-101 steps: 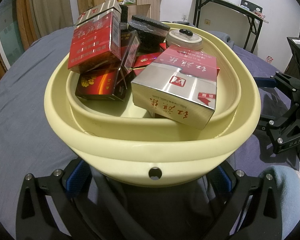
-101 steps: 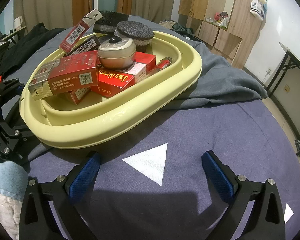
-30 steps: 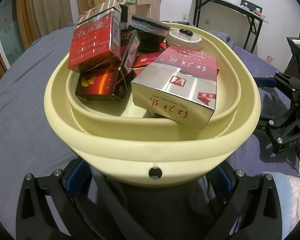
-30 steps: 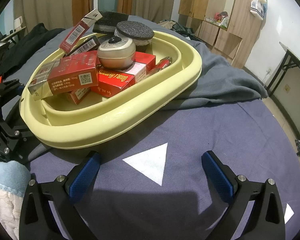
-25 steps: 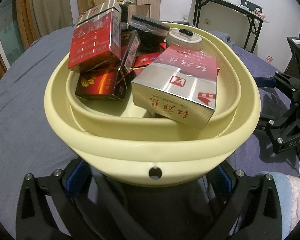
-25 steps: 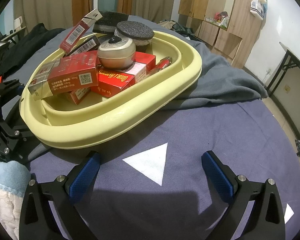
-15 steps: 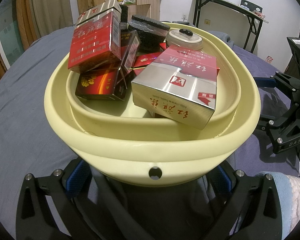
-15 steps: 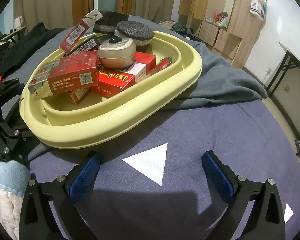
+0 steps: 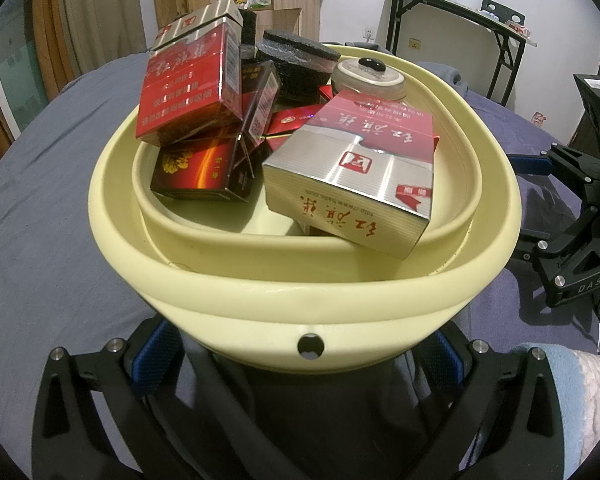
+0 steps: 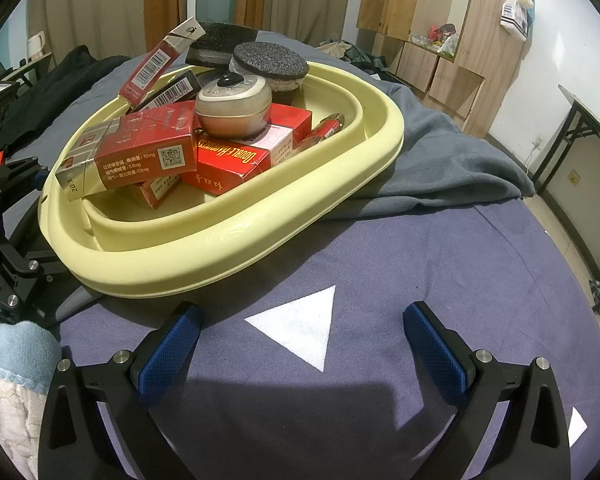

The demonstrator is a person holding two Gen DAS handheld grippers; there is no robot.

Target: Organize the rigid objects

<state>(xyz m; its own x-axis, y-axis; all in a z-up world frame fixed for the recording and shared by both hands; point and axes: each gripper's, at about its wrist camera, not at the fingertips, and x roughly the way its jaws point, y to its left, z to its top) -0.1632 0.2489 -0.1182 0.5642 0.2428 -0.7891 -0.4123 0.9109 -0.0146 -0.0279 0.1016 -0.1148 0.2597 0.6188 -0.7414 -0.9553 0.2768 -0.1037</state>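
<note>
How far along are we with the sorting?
Barely started, by the look of it. The boxes, the round tin and the black pads sit jumbled in the yellow basin. Both tools are open and empty: the right tool hovers over the blue cloth, and the left tool straddles the basin's near rim. Everything remains to be organized.

A home bedroom: wooden wardrobes [image 10: 428, 12], curtains [image 10: 100, 4], blanket-covered bed [image 10: 440, 264].

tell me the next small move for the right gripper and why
Probably lift the right gripper toward the red and silver pack overhanging the yellow basin. Its jaws are open and empty over the blue cloth, and that pack is topmost and nearest.
</note>
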